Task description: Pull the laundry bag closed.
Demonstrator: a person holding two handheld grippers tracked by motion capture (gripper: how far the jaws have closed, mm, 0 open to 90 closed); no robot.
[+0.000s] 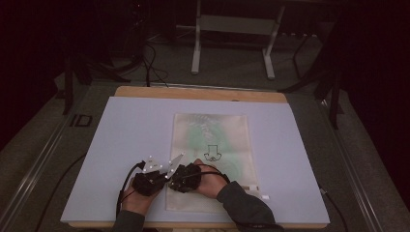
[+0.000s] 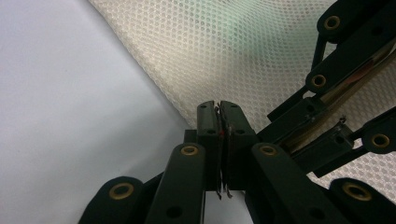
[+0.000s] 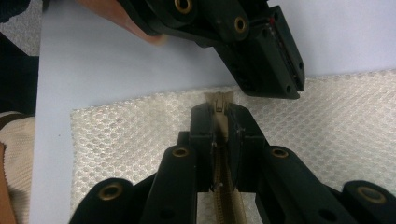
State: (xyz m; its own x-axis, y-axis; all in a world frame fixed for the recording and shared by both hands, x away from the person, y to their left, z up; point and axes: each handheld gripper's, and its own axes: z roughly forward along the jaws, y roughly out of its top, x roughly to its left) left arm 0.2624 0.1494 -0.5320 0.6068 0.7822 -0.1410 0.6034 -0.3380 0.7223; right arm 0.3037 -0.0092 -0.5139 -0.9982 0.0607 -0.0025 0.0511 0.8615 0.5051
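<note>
Right gripper pinches the beige zipper pull of a cream mesh bag, its two jaws pressed together on the tab, the zipper tape running back between them toward the camera. Left gripper sits just beside it at the bag's edge, jaws drawn nearly together with only a thin sliver between the pads; in the right gripper view the same tool hangs over the bag's border, close to the zipper's end.

From the high view the two grippers, left and right, meet near the bag's near left corner, one held in each of the person's hands. The single mesh bag lies flat on a pale board, its long axis running away from the person, the zipper along its left side. One small black drawing marks its middle. The board rests on a wooden tabletop.
</note>
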